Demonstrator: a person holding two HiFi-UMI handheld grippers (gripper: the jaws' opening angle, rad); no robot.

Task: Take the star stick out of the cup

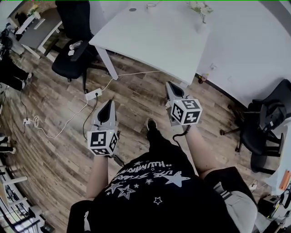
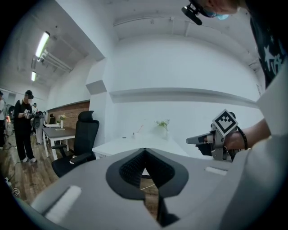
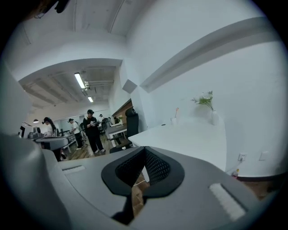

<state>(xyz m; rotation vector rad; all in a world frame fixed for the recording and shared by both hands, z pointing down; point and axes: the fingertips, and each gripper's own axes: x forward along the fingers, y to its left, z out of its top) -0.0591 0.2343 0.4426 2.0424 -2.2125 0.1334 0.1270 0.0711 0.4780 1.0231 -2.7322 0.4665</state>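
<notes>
- Left gripper (image 1: pixel 109 103): jaws together with nothing between them. It hangs over the floor, well short of the table's (image 1: pixel 150 43) near edge.
- Cup (image 1: pixel 151 6): stands near the table's far edge with the stick (image 3: pixel 176 112) upright in it, well apart from both grippers.
- Vase (image 1: pixel 202 20): stands near the far right corner, to the right of the cup.
- Right gripper (image 1: pixel 169 86): jaws closed and empty, pointing toward the table's near right corner.
- Step in hand, as judged: the approach, since no grasp has begun. It would go best if the person closes on the table first and parts one gripper's jaws before reaching. The jaws should pinch the stick above the cup's rim and lift straight up. The other gripper could steady the cup against tipping.
- Hard to make out: cup and stick are tiny in every view. The star head cannot be resolved, and the head view crops the cup at its top edge. How deep the stick sits is hidden.
</notes>
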